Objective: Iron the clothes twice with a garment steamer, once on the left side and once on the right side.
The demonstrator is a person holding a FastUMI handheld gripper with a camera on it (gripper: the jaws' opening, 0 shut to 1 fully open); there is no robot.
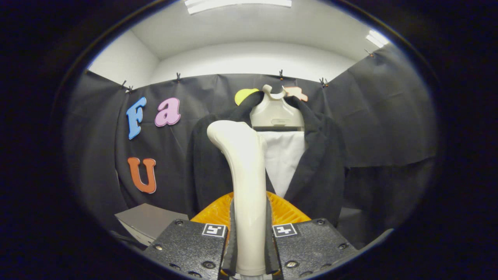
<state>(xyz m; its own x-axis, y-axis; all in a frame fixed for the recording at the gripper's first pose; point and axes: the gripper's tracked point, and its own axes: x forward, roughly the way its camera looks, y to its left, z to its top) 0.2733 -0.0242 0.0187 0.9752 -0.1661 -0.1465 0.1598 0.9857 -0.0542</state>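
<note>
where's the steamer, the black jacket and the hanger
steamer (243, 186): gripper view, mid handle, clamped between the fingers
black jacket (323, 171): gripper view, front panel beyond the steamer
hanger (277, 112): gripper view, pale body

garment steamer (245, 186) hiding jacket's (315, 171) left lapel, steamer's head face turned away

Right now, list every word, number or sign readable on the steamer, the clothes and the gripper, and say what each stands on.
No text can be quoted.
Gripper, shut on the steamer: two square markers, coded patterns, not words.
Hanger: one faint mark, too blurred to read.
Steamer: no text.
Jacket: no text.
</note>
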